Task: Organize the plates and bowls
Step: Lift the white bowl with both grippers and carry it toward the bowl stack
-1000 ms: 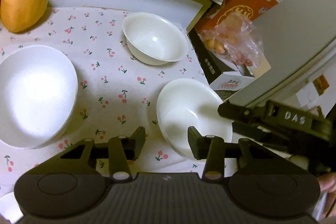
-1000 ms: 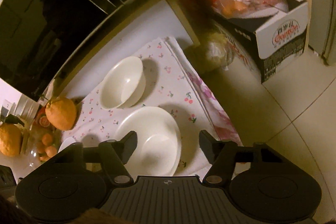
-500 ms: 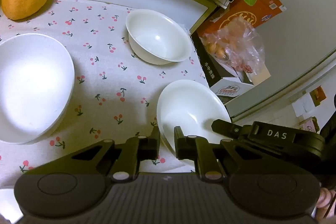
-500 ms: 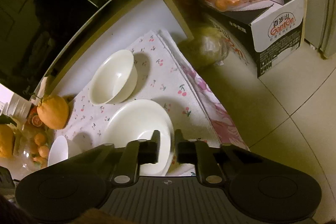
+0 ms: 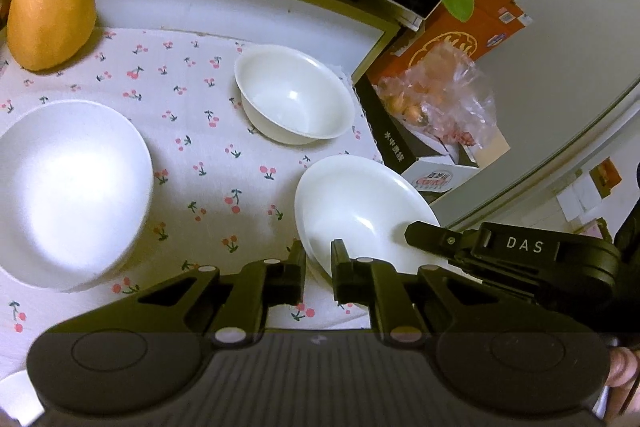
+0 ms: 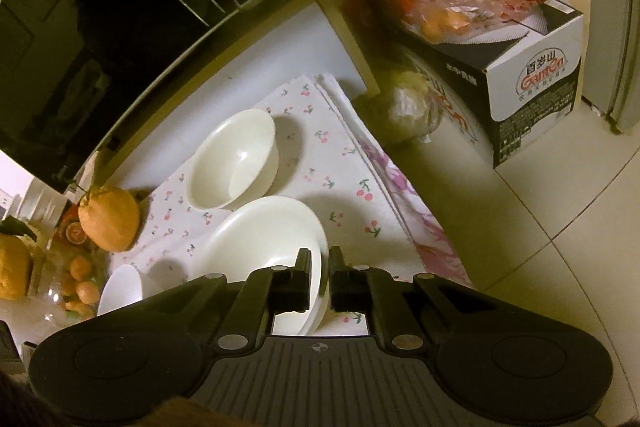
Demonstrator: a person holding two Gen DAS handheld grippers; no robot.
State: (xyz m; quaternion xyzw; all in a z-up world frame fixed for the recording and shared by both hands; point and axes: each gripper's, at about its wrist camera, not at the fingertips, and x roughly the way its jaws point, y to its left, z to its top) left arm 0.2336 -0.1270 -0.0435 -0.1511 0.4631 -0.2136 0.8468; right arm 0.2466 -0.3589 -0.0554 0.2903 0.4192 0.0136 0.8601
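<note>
Now | both hand-held grippers, left (image 5: 318, 259) and right (image 6: 319, 269), clamped on plate (image 5: 360, 211) rim | bowl (image 5: 294, 99) empty

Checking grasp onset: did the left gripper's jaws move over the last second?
Yes. The left gripper went from open jaws to shut on the near rim of the shallow plate; the plate kept its place beside the small bowl.

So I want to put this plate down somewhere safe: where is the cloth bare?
The widest bare stretch of the cherry cloth lies between the big plate, the bowl and the fruit. The right corner is crowded: both grippers grip the small plate there, at the cloth's edge.
</note>
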